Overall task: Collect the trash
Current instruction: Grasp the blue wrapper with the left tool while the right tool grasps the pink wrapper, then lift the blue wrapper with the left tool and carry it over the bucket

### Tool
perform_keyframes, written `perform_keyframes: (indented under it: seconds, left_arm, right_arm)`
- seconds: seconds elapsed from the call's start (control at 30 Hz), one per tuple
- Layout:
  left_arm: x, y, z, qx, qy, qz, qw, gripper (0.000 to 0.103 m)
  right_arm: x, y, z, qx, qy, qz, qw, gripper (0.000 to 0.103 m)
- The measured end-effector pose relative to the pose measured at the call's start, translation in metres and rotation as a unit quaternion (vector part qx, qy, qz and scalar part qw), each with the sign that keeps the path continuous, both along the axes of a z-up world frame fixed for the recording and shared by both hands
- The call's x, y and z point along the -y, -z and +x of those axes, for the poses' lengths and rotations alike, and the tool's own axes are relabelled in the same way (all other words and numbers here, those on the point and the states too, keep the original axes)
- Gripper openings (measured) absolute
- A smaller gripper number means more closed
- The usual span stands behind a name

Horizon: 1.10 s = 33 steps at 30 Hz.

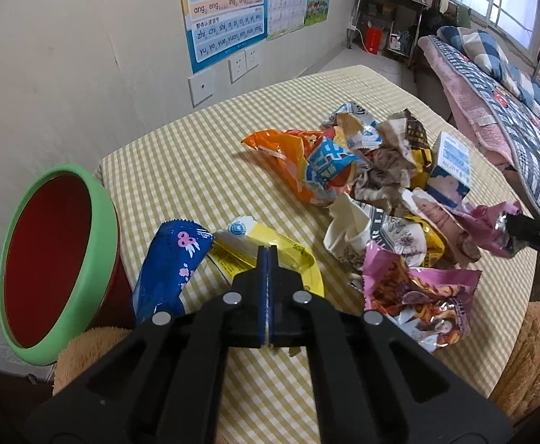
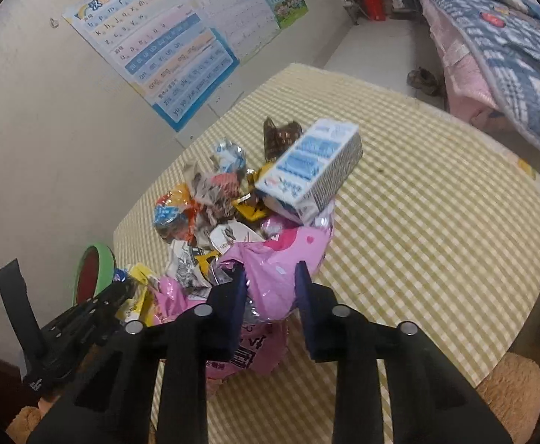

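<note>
Left gripper [image 1: 268, 259]: jaws pressed together, a thin pale sliver seen in the seam; poised at lower centre over the yellow wrapper [image 1: 270, 255].
Right gripper [image 2: 270, 277]: jaws held apart, a pink wrapper [image 2: 277, 262] sitting between them, not pinched.
Trash pile [image 1: 373, 185]: heaped on the checked tablecloth [image 1: 195, 155], centre right in the left view.
Blue-and-white carton [image 2: 310, 162]: propped atop the pile, tilted.
Blue wrapper [image 1: 170, 266]: lying beside the yellow one.
Bin [image 1: 59, 259]: green-rimmed, red inside, found at the left edge.
</note>
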<state>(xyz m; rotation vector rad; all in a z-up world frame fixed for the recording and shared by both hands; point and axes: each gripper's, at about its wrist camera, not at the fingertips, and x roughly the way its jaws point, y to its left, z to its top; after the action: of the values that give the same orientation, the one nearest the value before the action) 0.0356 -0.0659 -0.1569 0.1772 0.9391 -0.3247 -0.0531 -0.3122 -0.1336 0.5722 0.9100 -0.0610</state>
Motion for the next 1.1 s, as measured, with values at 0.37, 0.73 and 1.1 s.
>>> perform_keyframes:
  seconds: [0.37, 0.73, 1.1]
  left_arm:
    - [-0.003, -0.038, -0.013, 0.047, 0.012, -0.027, 0.9985, 0.0]
    - [-0.04, -0.075, -0.007, 0.077, -0.037, -0.032, 0.9958, 0.0]
    - [-0.1, -0.084, 0.003, 0.095, -0.102, -0.025, 0.99, 0.0]
  right_arm:
    - [-0.017, -0.06, -0.024, 0.08, -0.005, -0.004, 0.997, 0.019]
    - [-0.062, -0.097, -0.015, 0.129, -0.062, -0.005, 0.99, 0.019]
    - [-0.099, -0.097, -0.002, 0.125, -0.108, -0.004, 0.986, 0.019]
